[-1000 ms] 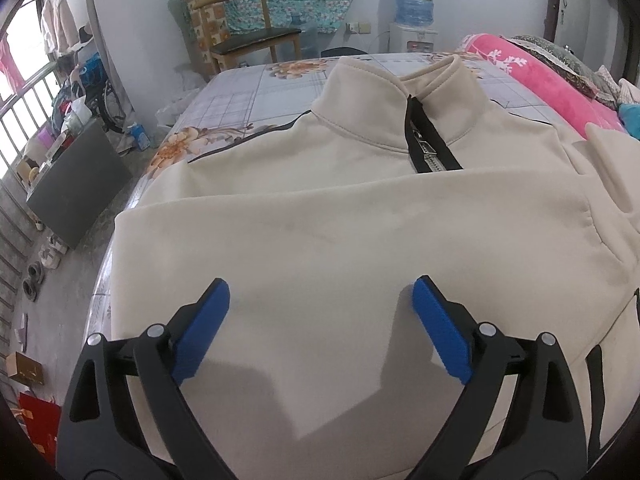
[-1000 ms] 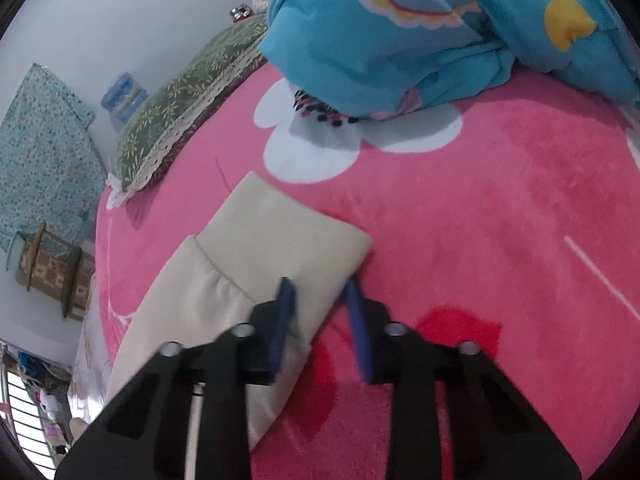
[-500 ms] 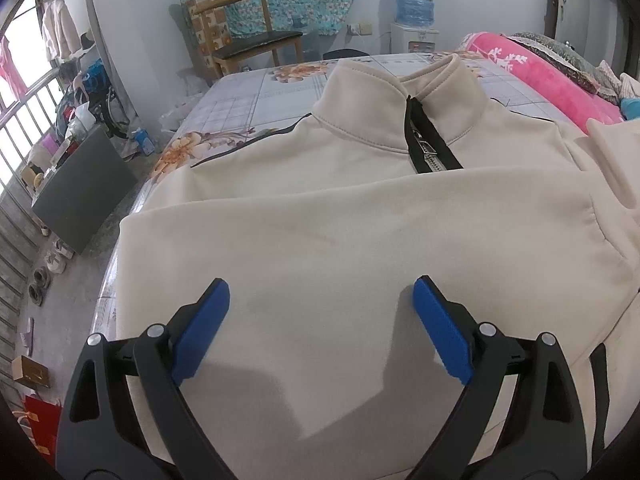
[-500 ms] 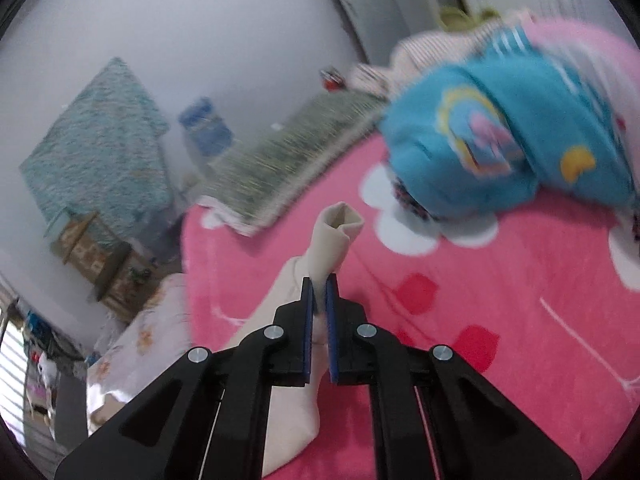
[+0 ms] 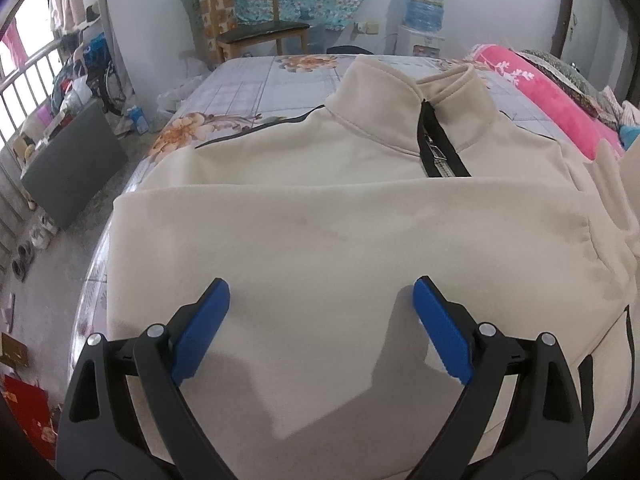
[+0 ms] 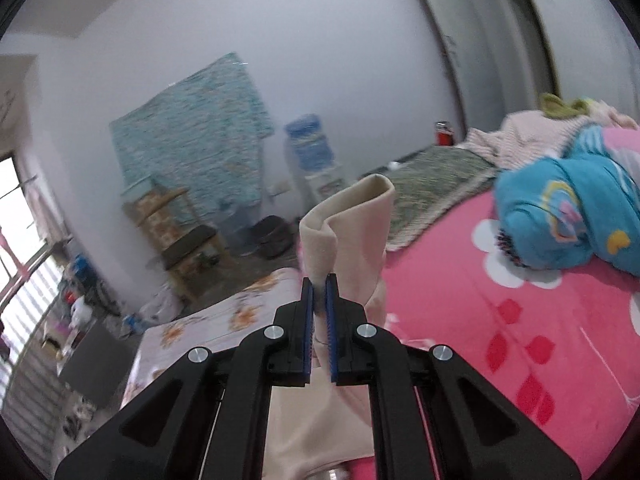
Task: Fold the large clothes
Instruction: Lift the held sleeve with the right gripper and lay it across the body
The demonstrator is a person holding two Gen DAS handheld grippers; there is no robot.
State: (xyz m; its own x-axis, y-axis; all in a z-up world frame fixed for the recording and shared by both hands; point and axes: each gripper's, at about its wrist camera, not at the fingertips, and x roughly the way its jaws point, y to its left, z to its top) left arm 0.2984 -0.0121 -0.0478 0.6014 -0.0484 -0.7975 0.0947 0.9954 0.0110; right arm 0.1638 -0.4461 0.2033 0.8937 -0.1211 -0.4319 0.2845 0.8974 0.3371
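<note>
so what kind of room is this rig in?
Most likely a lived-in bedroom: a bed with a floral sheet, a pink plush blanket beside a rumpled blue quilt, and a wooden chair against the wall.

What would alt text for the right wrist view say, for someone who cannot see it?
The right gripper, jaws shut, holds up a cream sleeve cuff above a pink blanket. A blue bundle lies on the blanket at right; a blurred chair and water bottle stand by the far wall.
</note>
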